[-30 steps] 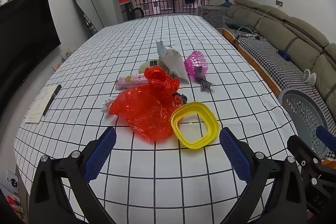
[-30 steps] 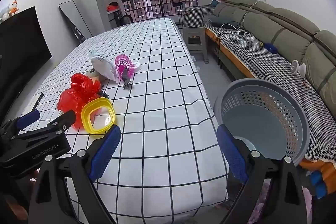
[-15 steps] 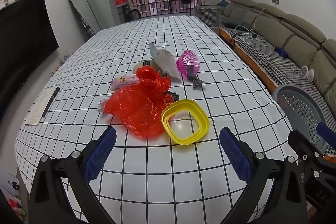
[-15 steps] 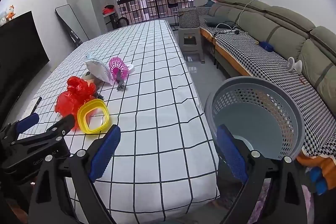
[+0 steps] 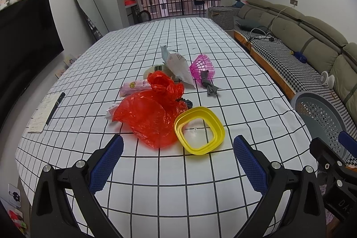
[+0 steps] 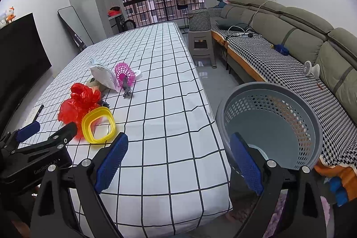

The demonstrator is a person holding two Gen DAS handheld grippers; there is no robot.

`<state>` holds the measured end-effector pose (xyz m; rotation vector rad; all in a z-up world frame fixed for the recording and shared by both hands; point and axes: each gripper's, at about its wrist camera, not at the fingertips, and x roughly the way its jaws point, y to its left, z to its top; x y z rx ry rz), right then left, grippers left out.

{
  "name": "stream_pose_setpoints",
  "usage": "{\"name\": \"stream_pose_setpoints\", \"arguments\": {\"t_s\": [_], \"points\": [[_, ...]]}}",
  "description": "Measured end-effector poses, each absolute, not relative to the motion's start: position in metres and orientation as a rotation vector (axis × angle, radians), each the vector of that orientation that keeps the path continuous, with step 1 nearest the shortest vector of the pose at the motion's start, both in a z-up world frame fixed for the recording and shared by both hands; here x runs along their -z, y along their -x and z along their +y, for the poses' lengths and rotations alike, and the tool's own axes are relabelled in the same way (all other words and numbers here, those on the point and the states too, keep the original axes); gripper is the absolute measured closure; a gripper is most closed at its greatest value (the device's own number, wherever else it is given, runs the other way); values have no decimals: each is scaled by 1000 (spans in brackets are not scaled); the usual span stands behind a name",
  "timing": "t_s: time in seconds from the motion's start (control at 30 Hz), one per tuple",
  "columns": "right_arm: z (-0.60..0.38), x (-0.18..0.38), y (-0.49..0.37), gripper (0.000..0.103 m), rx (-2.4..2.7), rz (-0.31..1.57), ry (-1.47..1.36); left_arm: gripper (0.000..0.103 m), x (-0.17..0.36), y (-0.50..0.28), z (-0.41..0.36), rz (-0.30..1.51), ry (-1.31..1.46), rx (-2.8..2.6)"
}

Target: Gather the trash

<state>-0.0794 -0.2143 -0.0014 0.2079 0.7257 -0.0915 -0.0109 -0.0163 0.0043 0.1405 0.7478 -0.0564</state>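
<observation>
Trash lies on the checked tablecloth [image 5: 178, 171]: a red plastic bag [image 5: 151, 113], a yellow square ring lid [image 5: 199, 133], a white pouch [image 5: 178, 64], a pink mesh net [image 5: 202, 66] and a pink wrapper [image 5: 133, 86]. My left gripper [image 5: 177, 160] is open and empty, just short of the bag and lid. My right gripper [image 6: 178, 160] is open and empty over the table's right edge, beside a grey perforated basket [image 6: 270, 122] on the floor. The red bag [image 6: 78, 102] and yellow lid [image 6: 98, 125] also show in the right wrist view.
A notepad with a black pen [image 5: 48, 108] lies at the table's left edge. A sofa [image 6: 290, 41] runs along the right wall, a grey stool [image 6: 202, 46] stands beyond the table, and a black TV [image 5: 20, 41] is on the left.
Both grippers have drawn back and risen slightly, so the trash looks a bit farther. Nothing was grasped and the jaws stay open.
</observation>
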Motion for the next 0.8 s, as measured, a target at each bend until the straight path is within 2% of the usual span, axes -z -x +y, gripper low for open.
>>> {"name": "stream_pose_setpoints", "arguments": {"t_s": [0.8], "points": [[-215,0,81,14,93,718,-211,6,-5,11,-15,748,-142,56]]}}
